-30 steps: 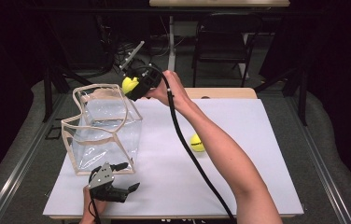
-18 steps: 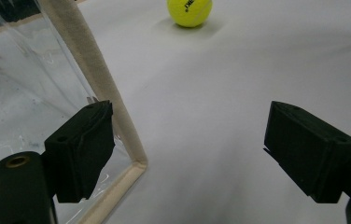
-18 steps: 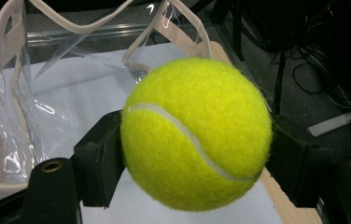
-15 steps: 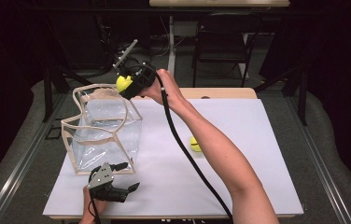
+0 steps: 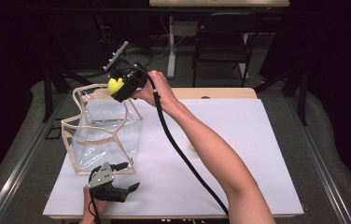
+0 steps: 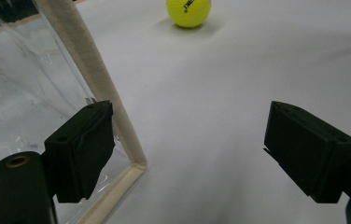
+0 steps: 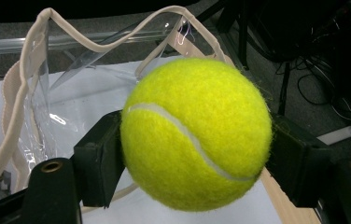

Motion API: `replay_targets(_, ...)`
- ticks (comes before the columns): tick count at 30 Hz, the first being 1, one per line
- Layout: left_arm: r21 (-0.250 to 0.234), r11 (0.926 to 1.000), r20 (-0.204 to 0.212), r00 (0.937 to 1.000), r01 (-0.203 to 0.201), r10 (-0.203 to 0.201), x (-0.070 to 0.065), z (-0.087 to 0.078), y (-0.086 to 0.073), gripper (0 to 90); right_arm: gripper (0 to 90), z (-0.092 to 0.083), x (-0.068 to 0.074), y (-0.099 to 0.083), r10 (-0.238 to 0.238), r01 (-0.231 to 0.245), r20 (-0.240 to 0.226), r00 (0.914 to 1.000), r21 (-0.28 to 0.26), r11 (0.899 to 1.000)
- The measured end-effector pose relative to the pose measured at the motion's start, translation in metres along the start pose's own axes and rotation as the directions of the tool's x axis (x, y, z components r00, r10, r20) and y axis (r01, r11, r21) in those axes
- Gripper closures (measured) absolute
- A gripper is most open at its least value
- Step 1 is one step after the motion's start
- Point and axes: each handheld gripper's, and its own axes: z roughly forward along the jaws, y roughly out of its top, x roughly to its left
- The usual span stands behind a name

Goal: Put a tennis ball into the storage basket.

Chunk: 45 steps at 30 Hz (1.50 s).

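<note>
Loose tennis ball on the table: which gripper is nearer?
Left. The left gripper sits open by the clear bag's near corner, facing the loose tennis ball. The right gripper, holding another ball, is above the bag's far rim.

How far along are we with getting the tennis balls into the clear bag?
Nothing shows inside the clear bag yet. In hand: the right gripper is shut on a tennis ball, held above the bag's far rim. The left gripper rests open by the bag's near corner, not gripping it. Left: drop this ball in, then fetch the second ball lying on the white table.
</note>
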Motion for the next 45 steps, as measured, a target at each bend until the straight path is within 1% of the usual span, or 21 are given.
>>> replay_targets(1, 0.007, 1.0, 0.003, 1.0, -0.002, 0.002, 0.0, -0.001, 0.0, 16.1, 26.8, 0.001, 0.001, 0.0, -0.003, 0.003, -0.001, 1.0, -0.001, 1.0)
replay_targets(9, 0.001, 1.0, 0.0, 1.0, -0.001, 0.001, 0.0, 0.0, 0.0, 16.1, 26.8, 0.003, 0.009, 0.005, -0.014, 0.014, -0.008, 0.9999, -0.004, 1.0)
replay_targets(15, 0.0, 1.0, 0.002, 1.0, 0.0, 0.0, 0.0, 0.0, 0.0, 16.1, 26.8, 0.006, 0.013, 0.008, -0.016, 0.016, -0.023, 0.9996, -0.008, 1.0)
replay_targets(21, 0.0, 1.0, 0.003, 1.0, 0.002, -0.002, 0.0, 0.001, 0.0, 16.1, 26.7, 0.012, 0.015, 0.009, -0.014, 0.014, -0.035, 0.9993, -0.007, 1.0)
replay_targets(30, 0.0, 1.0, 0.005, 1.0, -0.001, 0.001, 0.0, 0.0, 0.0, 16.1, 26.7, 0.02, 0.023, 0.01, -0.018, 0.018, -0.052, 0.9985, -0.003, 1.0)
replay_targets(32, -0.005, 1.0, 0.003, 1.0, 0.003, -0.003, 0.0, 0.0, 0.0, 16.1, 26.7, 0.021, 0.025, 0.01, -0.023, 0.023, -0.051, 0.9984, -0.002, 1.0)
replay_targets(33, 0.004, 1.0, 0.007, 1.0, -0.001, 0.001, 0.0, -0.001, 0.0, 16.1, 26.8, 0.021, 0.026, 0.01, -0.025, 0.025, -0.054, 0.9982, -0.004, 1.0)
replay_targets(34, 0.001, 1.0, 0.006, 1.0, 0.0, 0.0, 0.0, 0.0, 0.0, 16.1, 26.7, 0.022, 0.027, 0.01, -0.026, 0.025, -0.056, 0.9981, -0.007, 1.0)
replay_targets(41, 0.003, 1.0, 0.008, 1.0, -0.001, 0.001, 0.0, -0.001, 0.0, 16.1, 26.7, 0.026, 0.03, 0.011, -0.025, 0.025, -0.065, 0.9976, 0.0, 1.0)
replay_targets(45, -0.004, 1.0, 0.005, 1.0, 0.003, -0.003, 0.0, 0.0, 0.0, 16.1, 26.7, 0.029, 0.031, 0.01, -0.024, 0.024, -0.074, 0.997, 0.002, 1.0)
